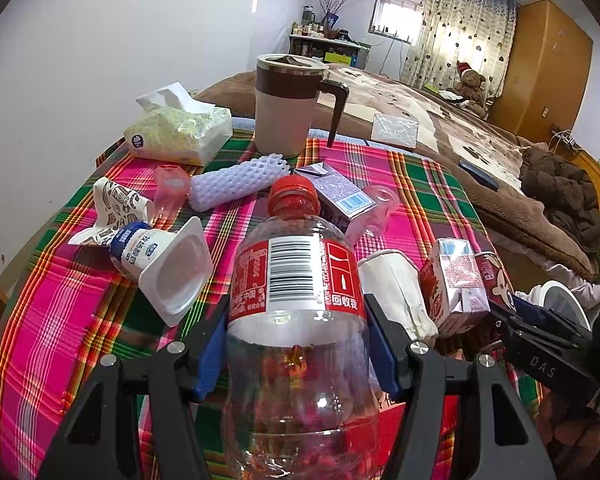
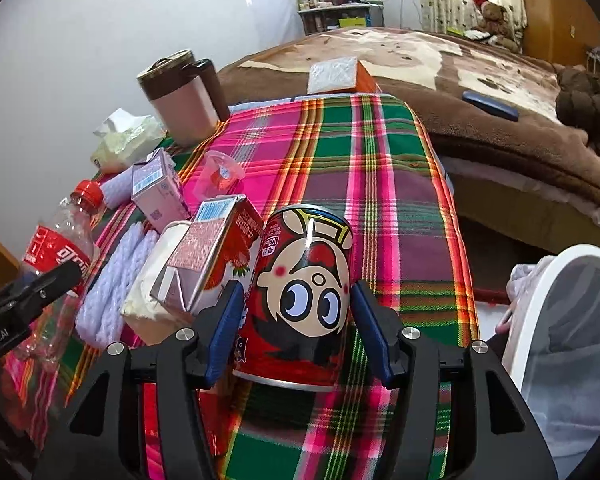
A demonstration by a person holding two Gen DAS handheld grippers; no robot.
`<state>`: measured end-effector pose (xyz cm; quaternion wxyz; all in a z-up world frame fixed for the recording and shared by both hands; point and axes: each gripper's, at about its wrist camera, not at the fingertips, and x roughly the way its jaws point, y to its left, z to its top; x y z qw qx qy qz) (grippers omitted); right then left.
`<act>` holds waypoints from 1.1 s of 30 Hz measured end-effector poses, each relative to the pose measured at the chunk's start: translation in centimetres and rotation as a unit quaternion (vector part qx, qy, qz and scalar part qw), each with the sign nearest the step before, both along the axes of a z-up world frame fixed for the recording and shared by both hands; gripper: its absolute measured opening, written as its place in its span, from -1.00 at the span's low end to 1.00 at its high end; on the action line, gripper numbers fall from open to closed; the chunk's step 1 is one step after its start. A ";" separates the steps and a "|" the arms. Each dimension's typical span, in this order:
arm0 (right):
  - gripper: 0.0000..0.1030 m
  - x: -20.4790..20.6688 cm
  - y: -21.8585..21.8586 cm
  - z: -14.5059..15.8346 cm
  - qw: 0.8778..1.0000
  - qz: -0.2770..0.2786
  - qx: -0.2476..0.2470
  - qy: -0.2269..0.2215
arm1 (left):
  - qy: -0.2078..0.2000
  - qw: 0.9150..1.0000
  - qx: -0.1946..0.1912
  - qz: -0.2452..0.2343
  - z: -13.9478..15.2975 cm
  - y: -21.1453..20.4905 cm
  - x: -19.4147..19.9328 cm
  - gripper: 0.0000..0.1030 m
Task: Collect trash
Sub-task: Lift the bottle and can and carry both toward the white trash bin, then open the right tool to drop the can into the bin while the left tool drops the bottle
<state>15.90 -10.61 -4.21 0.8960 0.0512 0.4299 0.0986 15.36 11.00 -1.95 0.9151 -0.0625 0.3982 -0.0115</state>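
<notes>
My left gripper [image 1: 296, 314] is shut on a clear empty cola bottle [image 1: 294, 264] with a red cap and label, held off the plaid tablecloth [image 1: 60, 320]. The same bottle [image 2: 58, 248] shows at the left of the right wrist view. My right gripper [image 2: 296, 296] straddles a red cartoon-face can [image 2: 304, 280] standing on the cloth; narrow gaps show beside its blue pads [image 2: 224, 332], so it is open. Other trash lies around: a yoghurt cup [image 1: 168, 268], a pink carton [image 2: 208, 256], a purple carton [image 1: 340, 192], white foam netting [image 1: 236, 180] and a crumpled paper cup [image 1: 116, 208].
A white-rimmed bin [image 2: 540, 280] with a liner stands off the table's right edge. A brown-lidded mug [image 1: 288, 108] and a tissue pack [image 1: 180, 136] sit at the table's far side. Beyond lies a bed with a brown blanket [image 2: 480, 92] and a dark phone [image 2: 490, 106].
</notes>
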 end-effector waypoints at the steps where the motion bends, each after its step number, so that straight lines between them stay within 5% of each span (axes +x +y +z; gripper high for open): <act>1: 0.09 -0.2 -0.1 0.1 1.000 0.002 0.004 -0.003 | -0.001 1.000 -0.001 -0.001 0.0 -0.1 0.0 0.25; 15: 0.09 -4.4 -3.7 4.3 0.996 -0.022 0.049 -0.073 | -0.032 0.999 -0.003 -0.043 2.5 -3.8 -2.6 0.25; 33: 0.09 -8.9 -14.4 5.5 0.989 -0.122 0.008 -0.083 | -0.036 0.980 -0.039 -0.190 3.4 -17.9 -4.0 0.25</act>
